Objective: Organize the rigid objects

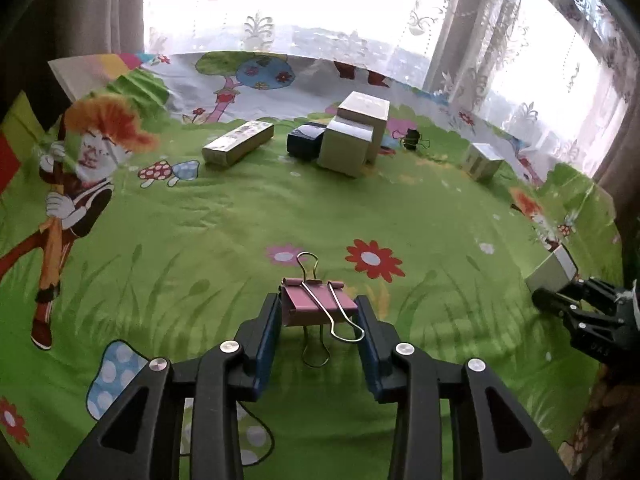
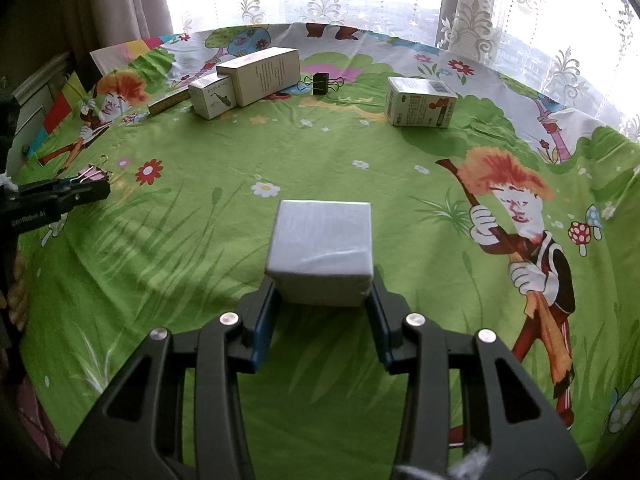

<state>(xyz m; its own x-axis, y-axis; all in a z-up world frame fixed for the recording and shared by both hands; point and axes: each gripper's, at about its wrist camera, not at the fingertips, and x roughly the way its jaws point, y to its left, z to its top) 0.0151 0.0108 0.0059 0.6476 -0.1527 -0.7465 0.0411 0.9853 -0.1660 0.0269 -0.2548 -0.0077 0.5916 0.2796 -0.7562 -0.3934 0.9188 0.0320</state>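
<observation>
Left gripper [image 1: 318, 312] clamps a pink metal clip [image 1: 318, 300] by its flat sides, wire handles splayed fore and aft, just above the table [image 1: 240, 220]. Right gripper [image 2: 320, 298] squeezes a plain white cardboard box [image 2: 320, 240] by its rear corners, seemingly lifted for carrying. Beyond, on the wrinkled green cartoon cloth [image 2: 360, 160], boxes [image 2: 248, 80] cluster at the far edge, probably the gathering spot; a black clip [image 2: 320, 82] and a printed carton [image 2: 418, 102] lie apart
</observation>
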